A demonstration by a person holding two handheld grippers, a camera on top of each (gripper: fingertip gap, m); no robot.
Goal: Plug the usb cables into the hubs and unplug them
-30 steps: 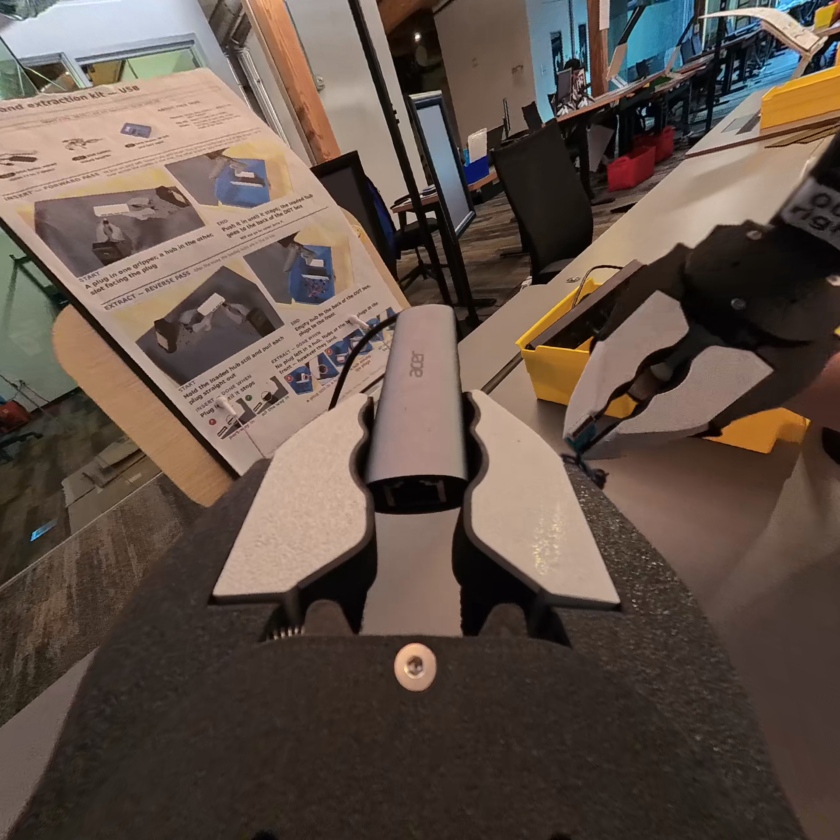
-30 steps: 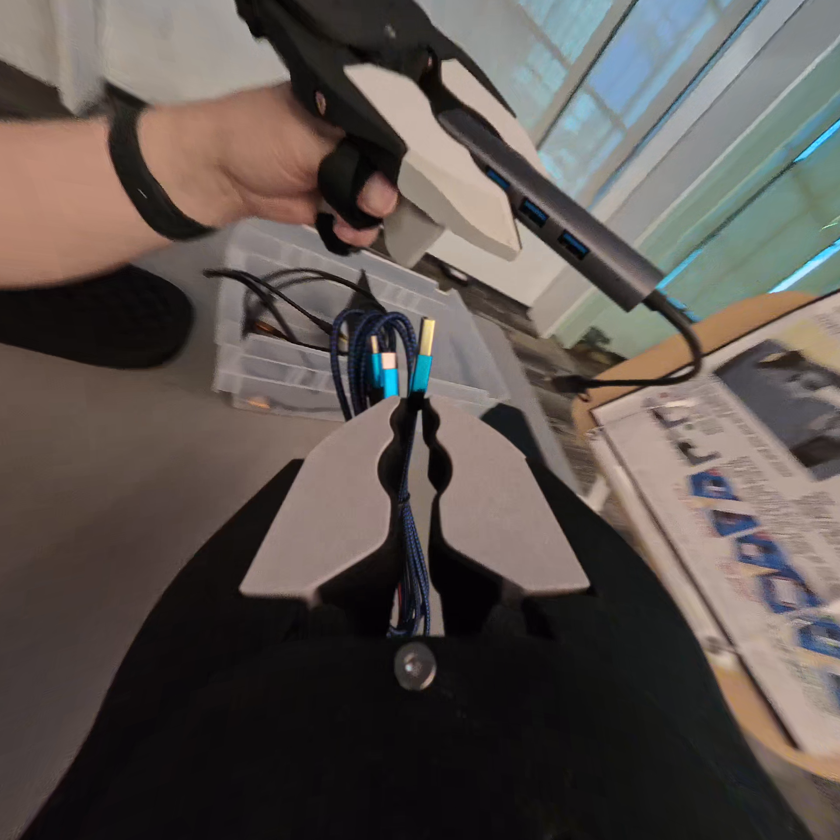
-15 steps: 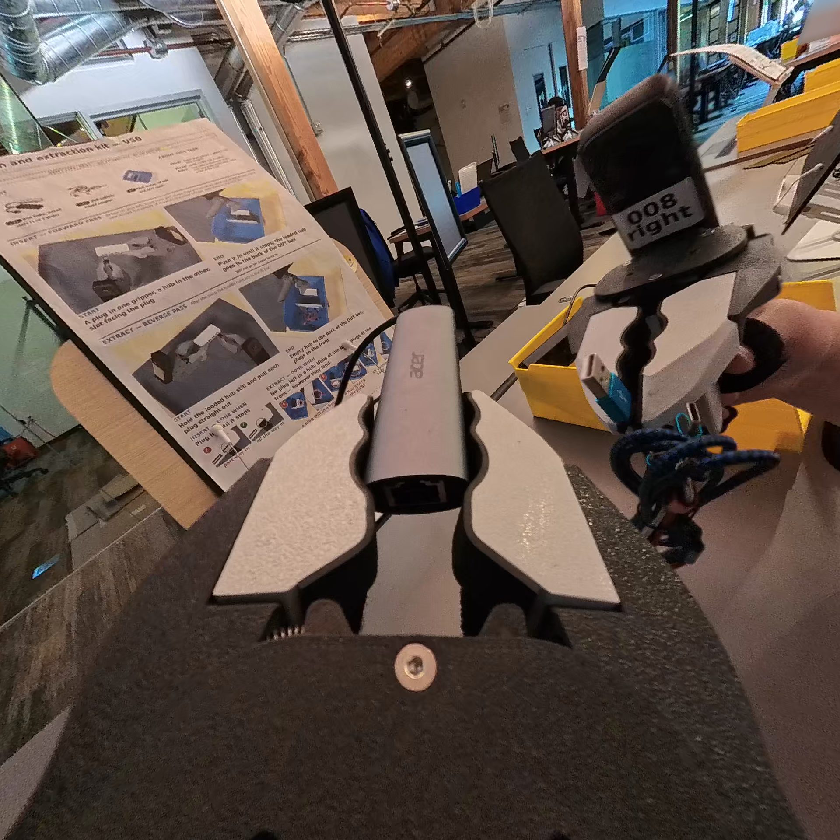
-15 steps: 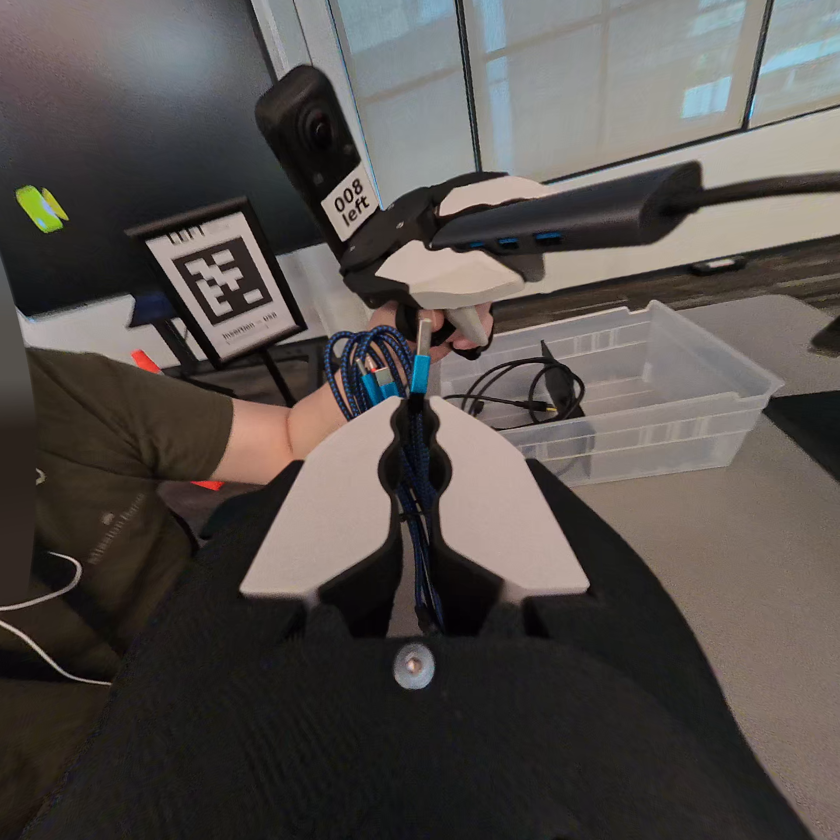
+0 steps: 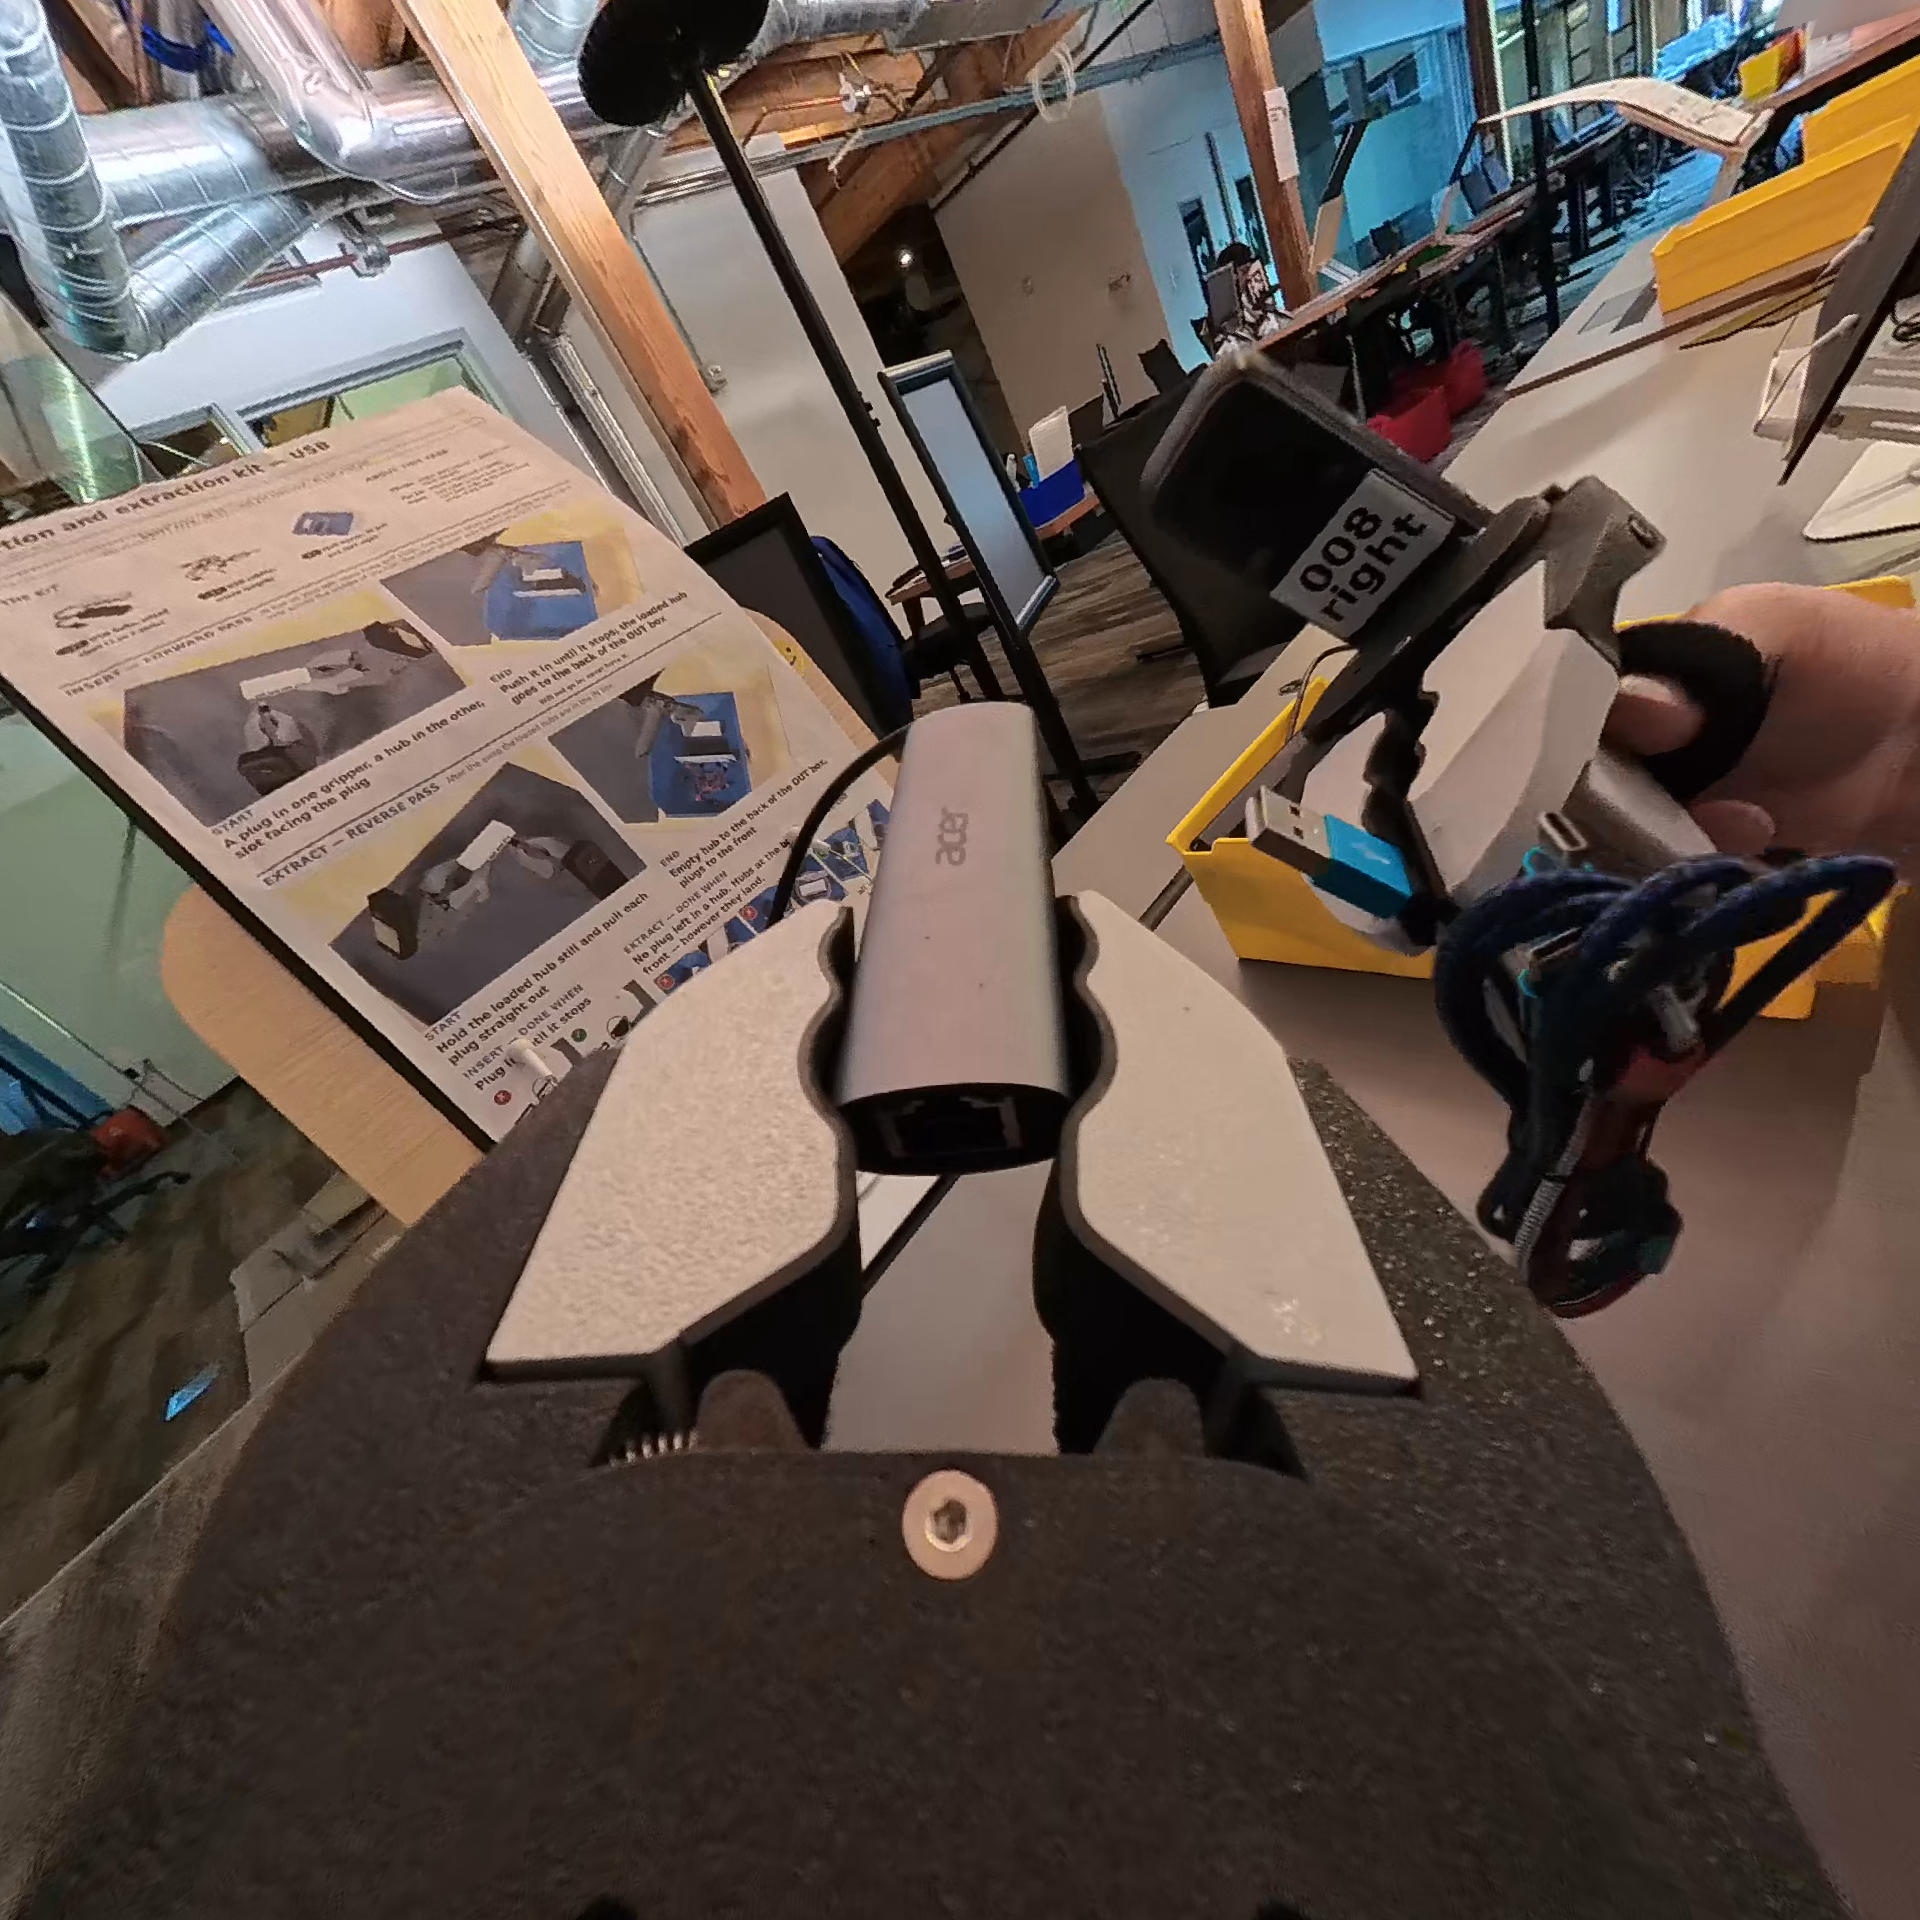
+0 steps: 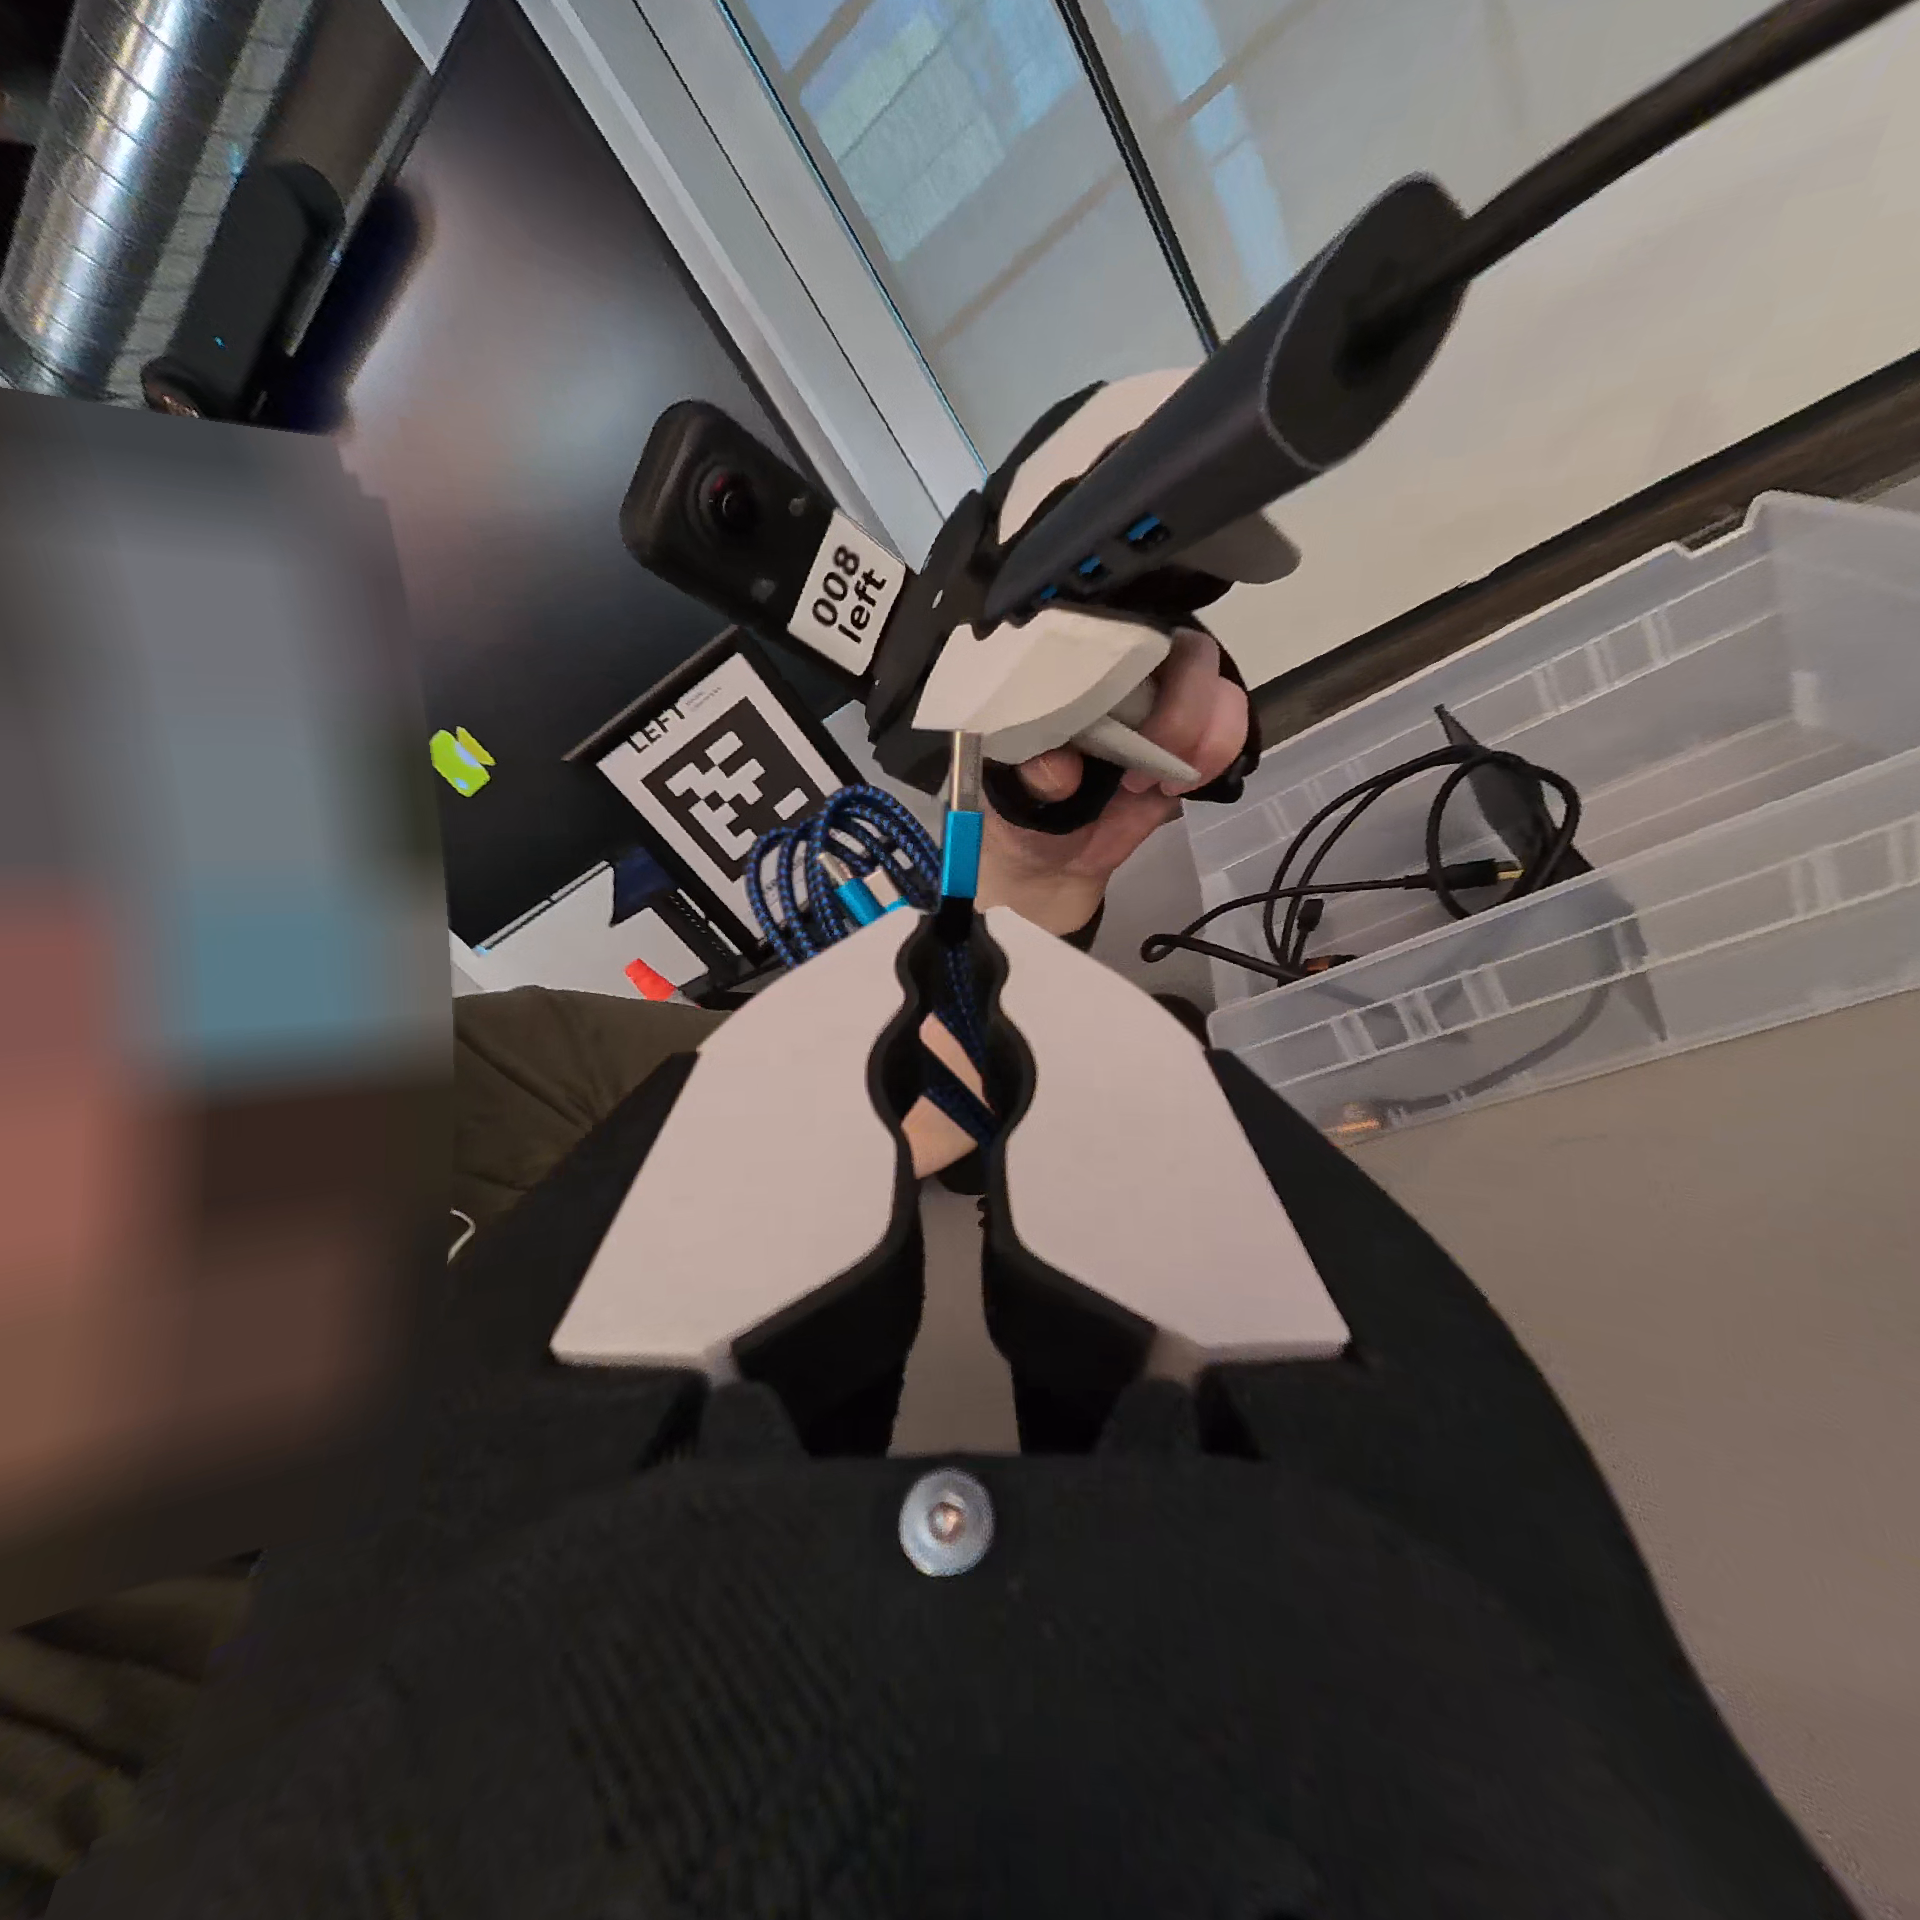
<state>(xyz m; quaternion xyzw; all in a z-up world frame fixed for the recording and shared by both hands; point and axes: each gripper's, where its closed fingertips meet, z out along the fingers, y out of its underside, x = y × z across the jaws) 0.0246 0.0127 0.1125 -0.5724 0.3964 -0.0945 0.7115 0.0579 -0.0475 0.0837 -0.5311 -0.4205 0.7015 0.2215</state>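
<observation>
My left gripper point(image 5: 956, 920) is shut on a grey USB hub point(image 5: 956, 810) and holds it in the air, cable end pointing away. In the right wrist view the hub point(image 6: 1247, 416) shows its blue ports point(image 6: 1143, 530) on the side that faces me. My right gripper point(image 6: 948, 925) is shut on a blue braided USB cable just behind its blue plug point(image 6: 961, 831). The plug's metal tip is close under the left gripper's lower finger point(image 6: 1070, 655), short of the ports. The rest of the cable hangs in a coiled bundle point(image 5: 1621, 997) below the right gripper point(image 5: 1403, 883).
An instruction poster point(image 5: 364, 727) leans at the left behind the hub. A yellow bin point(image 5: 1268, 894) sits on the grey table point(image 6: 1662, 1351) behind the right gripper. A clear plastic bin point(image 6: 1714, 935) holds black cables. A marker board point(image 6: 727, 790) stands beyond.
The right gripper has tilted and come closer to the hub, so the plug now points at the hub's port side. The left gripper has tipped the hub's far end upward.
</observation>
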